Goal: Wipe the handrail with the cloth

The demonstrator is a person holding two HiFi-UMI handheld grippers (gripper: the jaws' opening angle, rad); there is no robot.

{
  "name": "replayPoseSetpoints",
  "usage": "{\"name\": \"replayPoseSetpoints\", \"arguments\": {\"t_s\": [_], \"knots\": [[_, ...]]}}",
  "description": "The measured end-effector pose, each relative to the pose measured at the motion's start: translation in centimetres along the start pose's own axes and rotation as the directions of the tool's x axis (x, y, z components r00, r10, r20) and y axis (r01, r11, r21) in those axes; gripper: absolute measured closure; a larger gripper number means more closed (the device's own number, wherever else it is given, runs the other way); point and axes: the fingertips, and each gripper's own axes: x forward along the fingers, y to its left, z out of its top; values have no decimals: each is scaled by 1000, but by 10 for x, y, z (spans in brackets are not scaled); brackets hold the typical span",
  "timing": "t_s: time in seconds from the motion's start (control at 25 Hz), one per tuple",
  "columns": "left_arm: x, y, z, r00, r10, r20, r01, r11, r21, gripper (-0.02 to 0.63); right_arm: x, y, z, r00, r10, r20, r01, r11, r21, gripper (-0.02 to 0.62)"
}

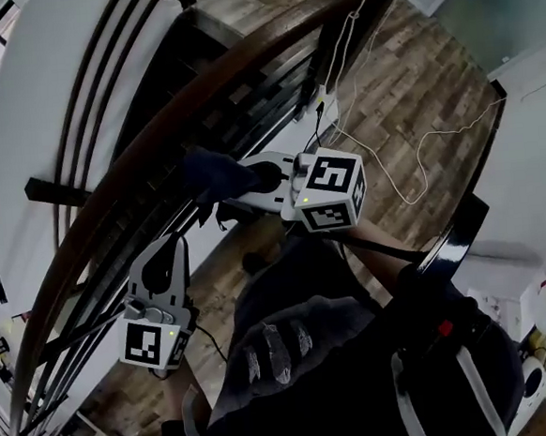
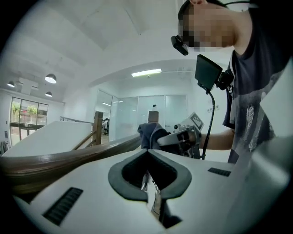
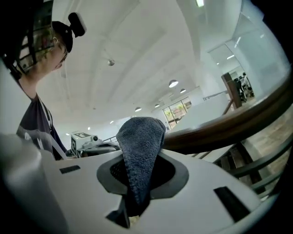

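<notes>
One cloth [image 3: 139, 151] is pinched in the right gripper [image 1: 246, 179], right beside the rail [image 1: 154, 137]. Left gripper [image 2: 147, 172] is closed, empty. Cloth may slip off the round rail and miss spots.

The cloth [image 1: 215, 173] sits pinched in the right claw [image 1: 251, 178], just beside the handrail [image 1: 154, 137] on the person's side. The left claw [image 1: 172, 248] is left of the right one and lower along the rail, near it, with nothing between its jaws.
</notes>
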Motion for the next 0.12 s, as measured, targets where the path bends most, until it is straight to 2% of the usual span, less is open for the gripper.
{"name": "replayPoseSetpoints", "arguments": {"t_s": [0.12], "knots": [[-23, -15, 12, 998, -1, 62, 2, 1000, -17, 598, -15, 40, 15, 996, 79, 37, -78, 996, -36, 534]]}}
